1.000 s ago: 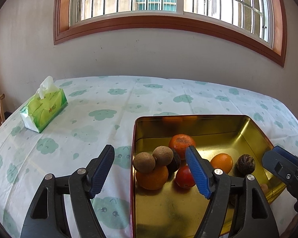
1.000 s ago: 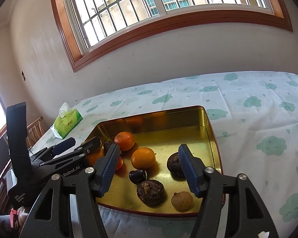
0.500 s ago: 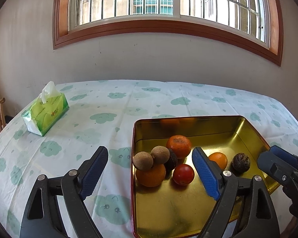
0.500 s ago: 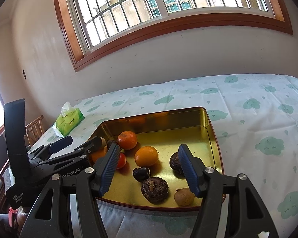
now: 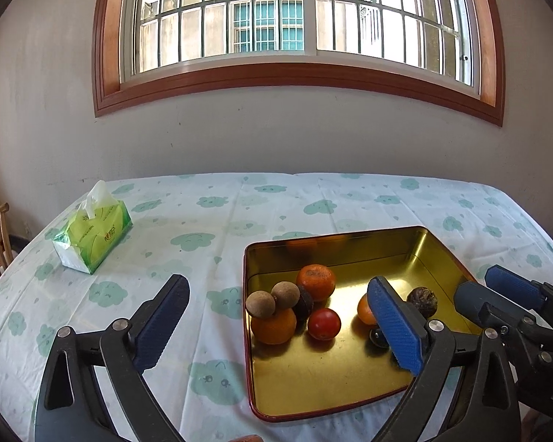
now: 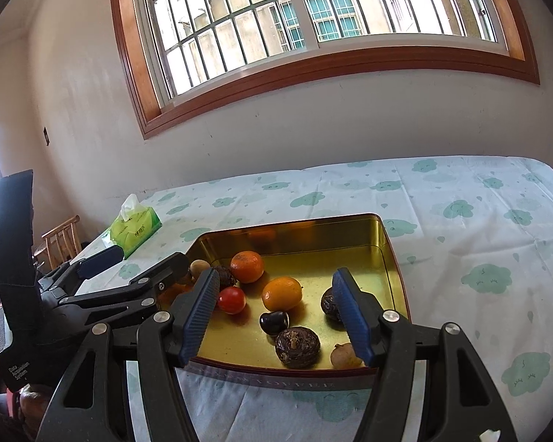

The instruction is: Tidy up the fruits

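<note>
A gold metal tray (image 5: pixel 416 243) (image 6: pixel 387 254) sits on the table and holds several fruits. In the left wrist view, two brown round fruits (image 5: pixel 272 300) rest on an orange (image 5: pixel 274 328), beside a tangerine (image 5: pixel 316 281) and a red tomato (image 5: pixel 323 324). The right wrist view shows an orange fruit (image 6: pixel 281 293), a dark chestnut (image 6: pixel 273 321) and wrinkled dark fruits (image 6: pixel 297 346). My left gripper (image 5: pixel 276 328) is open and empty above the tray's near left edge. My right gripper (image 6: pixel 276 316) is open and empty above the tray's near side.
A green tissue pack (image 5: pixel 94 235) (image 6: pixel 134 230) lies on the cloud-print tablecloth (image 5: pixel 202 243) at the far left. A wooden chair (image 6: pixel 61 241) stands beyond the table's left edge. A wall with a window is behind the table.
Both grippers have pulled back and up from the tray, so more of the tray and table shows. The fruits have not moved.
</note>
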The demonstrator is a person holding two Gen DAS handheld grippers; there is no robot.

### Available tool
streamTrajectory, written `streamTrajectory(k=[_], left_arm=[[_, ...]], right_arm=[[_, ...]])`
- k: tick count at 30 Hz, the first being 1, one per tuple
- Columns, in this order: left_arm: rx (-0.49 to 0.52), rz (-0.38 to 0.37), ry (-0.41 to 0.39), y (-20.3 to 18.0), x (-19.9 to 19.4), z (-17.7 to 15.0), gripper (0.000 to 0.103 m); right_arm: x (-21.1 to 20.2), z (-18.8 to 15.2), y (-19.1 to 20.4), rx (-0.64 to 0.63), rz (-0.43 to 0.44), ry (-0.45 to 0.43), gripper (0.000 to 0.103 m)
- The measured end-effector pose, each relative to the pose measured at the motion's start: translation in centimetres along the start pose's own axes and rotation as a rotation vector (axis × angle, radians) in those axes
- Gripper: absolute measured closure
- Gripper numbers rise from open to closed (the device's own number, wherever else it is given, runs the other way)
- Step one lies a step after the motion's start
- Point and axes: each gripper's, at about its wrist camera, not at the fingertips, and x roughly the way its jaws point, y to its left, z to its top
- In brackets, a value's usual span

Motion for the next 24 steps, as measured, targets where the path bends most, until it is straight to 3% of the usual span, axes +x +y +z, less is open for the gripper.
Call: streamTrajectory(k=[14,24], left_arm=[[-0.071,0.018,-0.051,1.4,-6.1,0.5,0.001],[-0.056,0.042,-0.126,1.5,-11.2,0.3,0.000]], right_arm=[[-4.6,-0.2,2.3,-0.025,-0.037,-0.059,0.035],[-8.5,-0.8,4.7,-0.061,-0.073,-0.115,0.026]])
